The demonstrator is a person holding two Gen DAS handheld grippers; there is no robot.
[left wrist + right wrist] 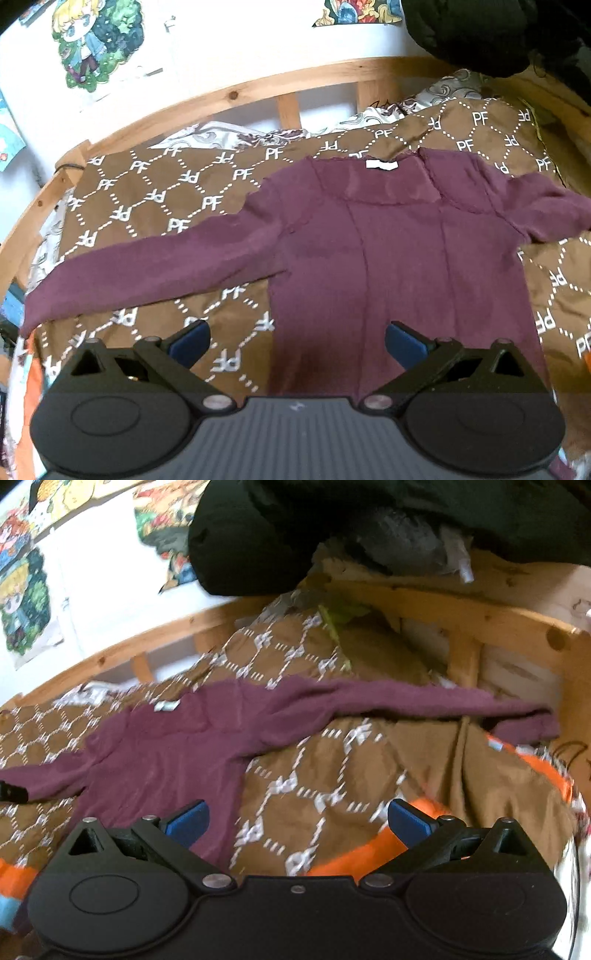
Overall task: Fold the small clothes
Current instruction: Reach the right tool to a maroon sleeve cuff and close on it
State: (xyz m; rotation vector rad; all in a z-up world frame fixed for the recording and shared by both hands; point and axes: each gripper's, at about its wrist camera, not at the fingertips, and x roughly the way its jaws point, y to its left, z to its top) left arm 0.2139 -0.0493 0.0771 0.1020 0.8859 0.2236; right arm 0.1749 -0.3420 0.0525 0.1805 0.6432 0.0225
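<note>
Nearest: my left gripper [297, 345] and right gripper [297, 823], jaws of both spread wide and grasping nothing, poised over the sweater's hem. Next: one maroon long-sleeved sweater [388, 243], spread flat with its sleeves out to left and right on a brown patterned blanket [147, 192] covering the bed. Farthest: wooden bed rail [229, 96], white wall with cartoon posters [94, 40].

Maroon long-sleeved top [399, 258] of soft, matt ribbed cloth; brown PF-patterned blanket [155, 192] a smooth, faintly sheeny fabric; pale pine bed rail [229, 96] knotty unpainted wood.
</note>
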